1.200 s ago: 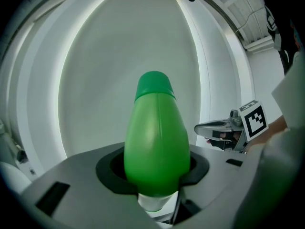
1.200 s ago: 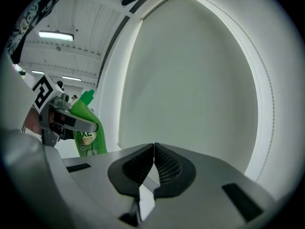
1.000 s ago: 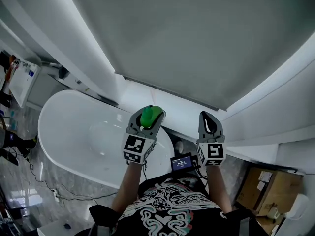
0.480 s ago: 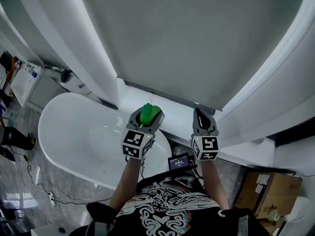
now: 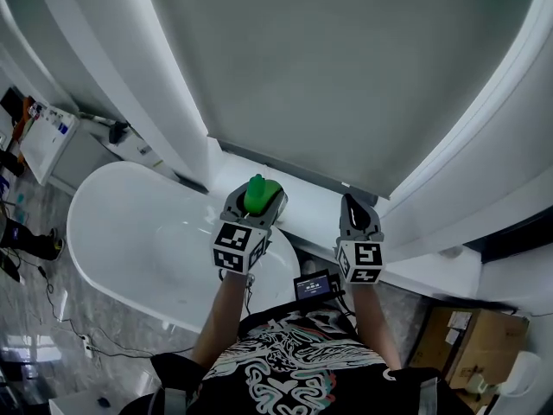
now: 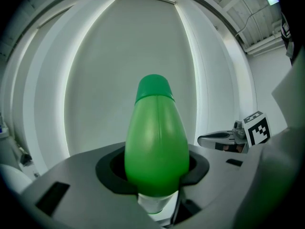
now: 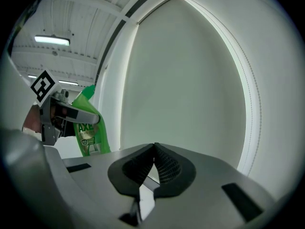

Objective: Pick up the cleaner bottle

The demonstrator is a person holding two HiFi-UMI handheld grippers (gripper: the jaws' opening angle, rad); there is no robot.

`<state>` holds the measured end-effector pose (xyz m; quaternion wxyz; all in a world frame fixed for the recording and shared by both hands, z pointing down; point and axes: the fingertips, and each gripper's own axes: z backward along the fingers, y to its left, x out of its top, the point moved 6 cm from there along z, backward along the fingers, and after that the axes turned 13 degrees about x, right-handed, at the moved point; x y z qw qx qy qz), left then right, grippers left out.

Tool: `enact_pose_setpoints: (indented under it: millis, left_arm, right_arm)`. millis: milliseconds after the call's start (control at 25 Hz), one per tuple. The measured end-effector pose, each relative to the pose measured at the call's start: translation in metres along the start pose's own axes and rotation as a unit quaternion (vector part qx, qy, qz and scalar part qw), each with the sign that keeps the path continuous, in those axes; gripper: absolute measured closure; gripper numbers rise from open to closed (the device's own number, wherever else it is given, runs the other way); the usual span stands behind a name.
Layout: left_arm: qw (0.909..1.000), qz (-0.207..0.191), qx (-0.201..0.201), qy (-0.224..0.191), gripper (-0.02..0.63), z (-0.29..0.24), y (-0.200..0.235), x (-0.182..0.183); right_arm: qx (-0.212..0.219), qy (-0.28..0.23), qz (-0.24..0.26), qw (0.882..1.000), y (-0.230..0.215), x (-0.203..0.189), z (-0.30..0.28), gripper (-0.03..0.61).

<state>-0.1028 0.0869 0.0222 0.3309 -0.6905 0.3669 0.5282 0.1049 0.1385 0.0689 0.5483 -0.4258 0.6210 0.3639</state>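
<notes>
Count: one cleaner bottle (image 6: 156,137), two claws, two marker cubes, one bathtub (image 5: 130,232), one small lit screen (image 5: 313,287), one cardboard box (image 5: 449,335).

Cleaner bottle: green body, green cap uppermost. It fills the centre of the left gripper view. In the head view it sits at frame centre, just above the bathtub's right end.

Left claw (image 5: 257,204): jaws held apart by the bottle, one dark pad pressed on each side of the green body. Bottle gripped.

Right claw (image 7: 154,149): pads meet at the tips, nothing between them. Claw narrow and empty. In the head view it is right of centre, beside the left claw but apart from it.

Marker cubes: one on each claw, left cube (image 5: 238,247) and right cube (image 5: 363,262). Each shows black-and-white square patterns.

Writing: in the right gripper view, at middle left of the frame, the bottle's label shows white letters "AXE". The smaller print below is too small to read. Screen text is unreadable. The box carries a white label, unreadable.

Person's shirt (image 5: 294,361), bottom centre of the head view: black with a white print, no words made out.
</notes>
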Motion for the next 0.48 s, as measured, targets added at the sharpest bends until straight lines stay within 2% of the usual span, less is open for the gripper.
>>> enact_pose_setpoints:
  millis: [480]
  left_arm:
    - [1.0000,-0.008,-0.005,0.003,0.423,-0.0041,-0.0049,0.0032]
  right_arm:
    - [-0.001,-0.005,-0.011,1.000,-0.0056,-0.0026,-0.0008,0.552]
